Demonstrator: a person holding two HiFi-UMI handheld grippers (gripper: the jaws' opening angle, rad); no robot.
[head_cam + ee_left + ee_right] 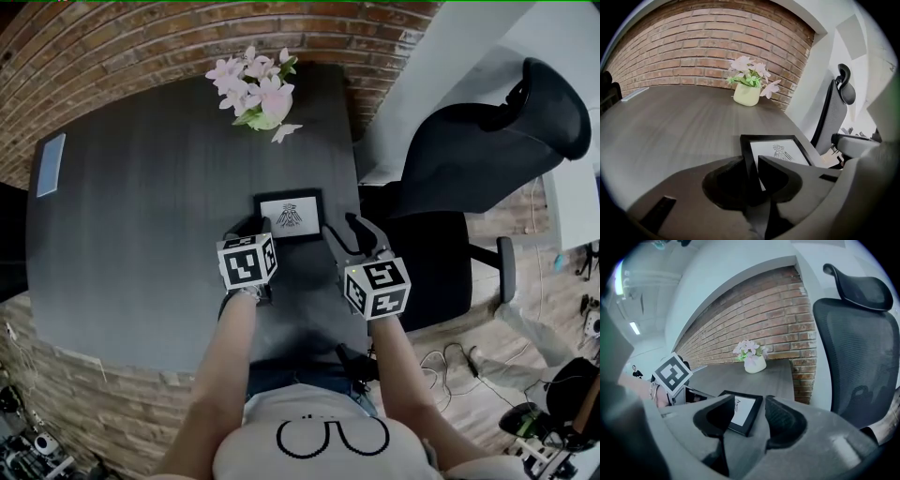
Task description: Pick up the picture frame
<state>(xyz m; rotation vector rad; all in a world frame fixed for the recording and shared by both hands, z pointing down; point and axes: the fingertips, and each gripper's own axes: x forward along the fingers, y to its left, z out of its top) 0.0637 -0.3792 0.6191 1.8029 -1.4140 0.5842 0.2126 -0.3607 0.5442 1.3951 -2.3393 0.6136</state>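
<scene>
- The picture frame lies flat, print up, on the tabletop, so only its raised border offers a hold. A flower pot stands well beyond the frame's far edge.
- The left gripper is at the frame's near left corner. Its fingers are narrow and closed on the left rail, apparently pinching that border.
- The right gripper is at the frame's near right corner. Its fingers are wider, with the corner between them but not visibly pressed.
- One gripper at each side would likely keep the frame level when it is lifted.

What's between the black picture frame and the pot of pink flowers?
Bare dark wooden tabletop; one pale blossom droops beside the pot. Head view.
</scene>
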